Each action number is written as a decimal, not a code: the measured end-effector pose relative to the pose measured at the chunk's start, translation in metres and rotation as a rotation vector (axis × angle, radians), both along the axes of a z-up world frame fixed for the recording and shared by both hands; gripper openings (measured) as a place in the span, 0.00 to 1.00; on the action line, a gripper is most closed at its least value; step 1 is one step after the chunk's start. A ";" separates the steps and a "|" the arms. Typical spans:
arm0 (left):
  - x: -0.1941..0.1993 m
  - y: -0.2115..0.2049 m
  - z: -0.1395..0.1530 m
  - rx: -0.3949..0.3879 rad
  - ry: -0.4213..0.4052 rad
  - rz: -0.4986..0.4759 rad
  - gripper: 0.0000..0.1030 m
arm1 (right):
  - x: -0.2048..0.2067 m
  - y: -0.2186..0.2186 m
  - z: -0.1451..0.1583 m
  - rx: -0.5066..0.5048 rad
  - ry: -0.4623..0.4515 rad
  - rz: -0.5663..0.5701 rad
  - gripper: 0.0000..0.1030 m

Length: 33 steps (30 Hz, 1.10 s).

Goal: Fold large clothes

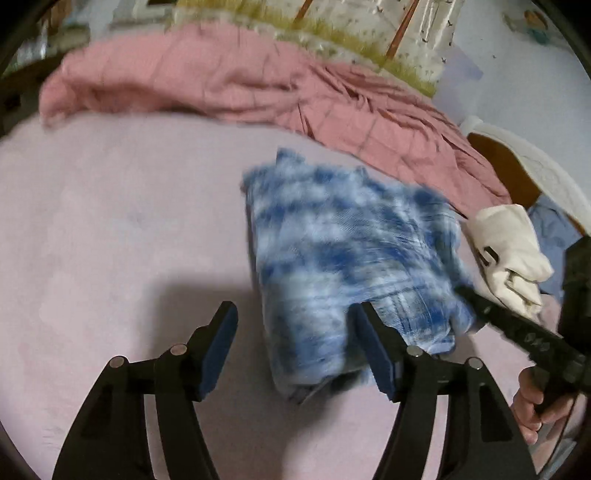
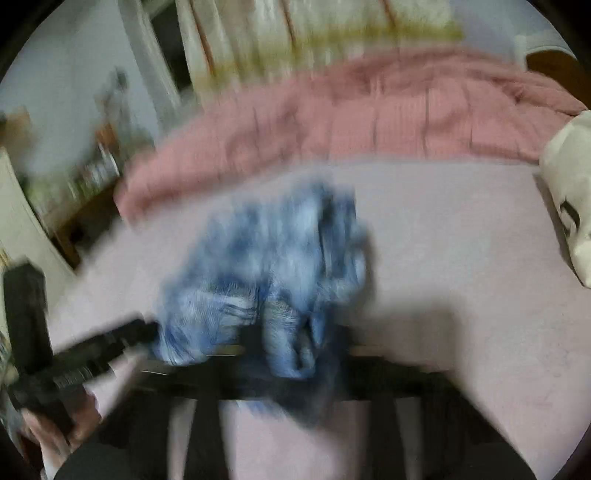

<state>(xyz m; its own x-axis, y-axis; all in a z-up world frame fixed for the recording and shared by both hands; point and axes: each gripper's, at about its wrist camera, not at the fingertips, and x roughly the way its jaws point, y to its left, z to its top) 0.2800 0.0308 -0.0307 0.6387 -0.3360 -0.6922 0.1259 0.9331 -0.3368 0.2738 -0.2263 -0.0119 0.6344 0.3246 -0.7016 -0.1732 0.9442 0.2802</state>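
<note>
A blue and white tie-dye garment (image 1: 347, 258) lies folded into a rough rectangle on the pale pink bed sheet (image 1: 110, 221). My left gripper (image 1: 295, 343) is open; its right finger (image 1: 373, 350) rests against the garment's near edge and nothing is between the pads. The right gripper comes in from the right in the left wrist view (image 1: 465, 291), its tip at the garment's right edge. The right wrist view is heavily blurred: the garment (image 2: 273, 266) bunches over my right gripper (image 2: 291, 354), which looks shut on the cloth.
A crumpled pink quilt (image 1: 258, 85) lies along the far side of the bed. A folded white garment (image 1: 509, 251) sits at the right edge, also in the right wrist view (image 2: 569, 206). A curtain (image 1: 369, 29) hangs behind.
</note>
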 end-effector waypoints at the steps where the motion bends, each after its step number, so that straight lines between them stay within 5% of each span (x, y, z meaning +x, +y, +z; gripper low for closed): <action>1: 0.001 0.002 -0.002 -0.009 0.005 0.002 0.67 | -0.001 -0.002 -0.003 0.001 0.021 -0.015 0.11; 3: -0.001 0.003 -0.001 0.001 -0.002 0.011 0.67 | -0.002 -0.004 -0.004 -0.002 0.034 -0.002 0.11; 6: -0.005 -0.006 -0.004 0.115 -0.002 0.032 0.69 | -0.001 -0.005 -0.009 -0.001 0.067 0.051 0.11; 11: -0.015 -0.023 -0.004 0.247 -0.032 0.065 0.69 | 0.012 -0.027 -0.024 0.165 0.143 0.081 0.12; 14: -0.017 -0.021 -0.005 0.250 -0.036 0.070 0.69 | 0.004 -0.018 -0.015 0.076 0.100 0.073 0.14; 17: -0.016 -0.021 -0.005 0.244 -0.040 0.063 0.69 | -0.005 -0.012 -0.001 0.023 -0.038 0.020 0.14; 18: -0.016 -0.019 -0.005 0.221 -0.039 0.056 0.67 | -0.010 -0.012 0.009 0.032 -0.131 -0.005 0.14; 22: -0.012 -0.017 -0.006 0.177 -0.013 0.032 0.66 | -0.015 -0.009 0.022 0.116 -0.244 -0.030 0.23; 25: -0.012 -0.018 -0.005 0.163 -0.006 0.028 0.66 | 0.001 0.001 0.010 0.062 -0.184 -0.021 0.24; 27: -0.014 -0.019 -0.002 0.155 -0.014 0.018 0.66 | 0.016 0.006 -0.009 -0.034 -0.064 -0.063 0.25; 33: -0.026 -0.016 0.017 0.102 -0.112 0.053 0.69 | 0.003 -0.013 -0.017 0.005 0.049 -0.059 0.24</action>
